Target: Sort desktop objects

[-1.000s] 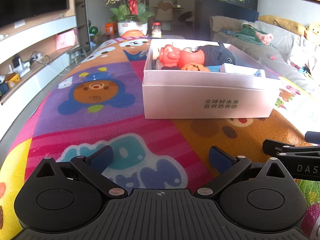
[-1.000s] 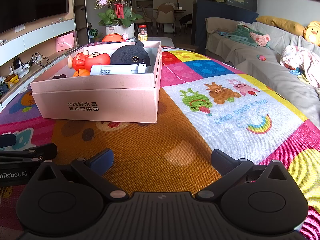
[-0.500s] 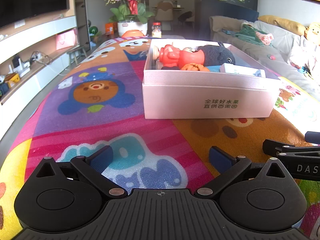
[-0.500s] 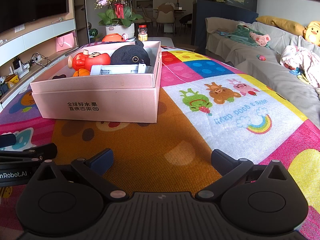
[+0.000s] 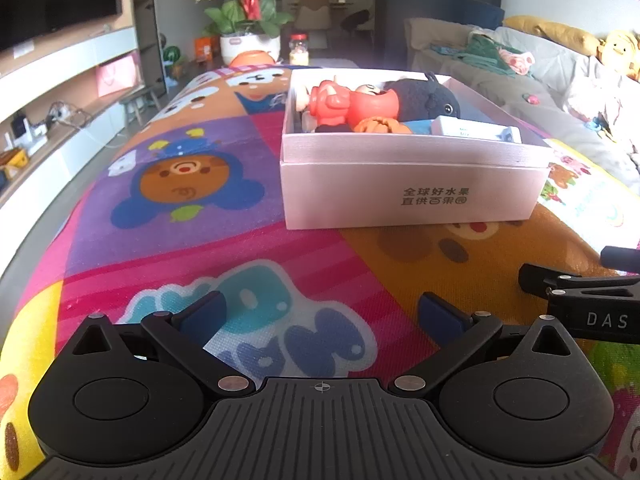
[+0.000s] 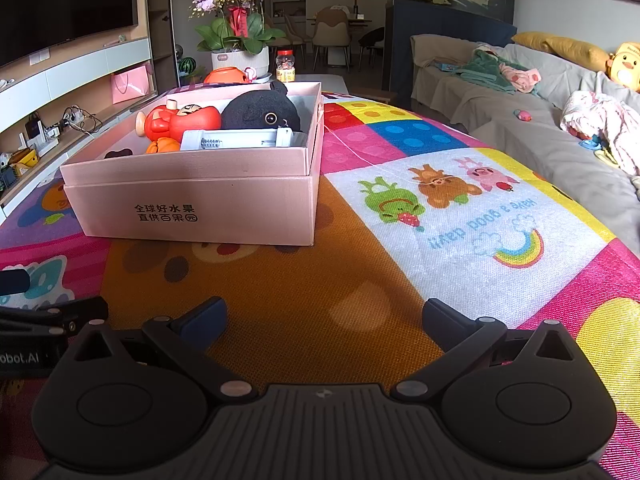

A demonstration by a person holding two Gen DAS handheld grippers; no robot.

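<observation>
Pink box holding red figure, black plush: ahead of left gripper and right gripper, jaws spread, empty; lower contents hidden by box wall.

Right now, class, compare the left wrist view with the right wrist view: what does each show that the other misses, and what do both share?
Only the left wrist view shows the purple mat panel with a bear. Only the right wrist view shows the white panel with a rainbow. Both show the pink box holding a red toy, a black plush and a white packet; both show an open, empty claw, left and right.
</observation>
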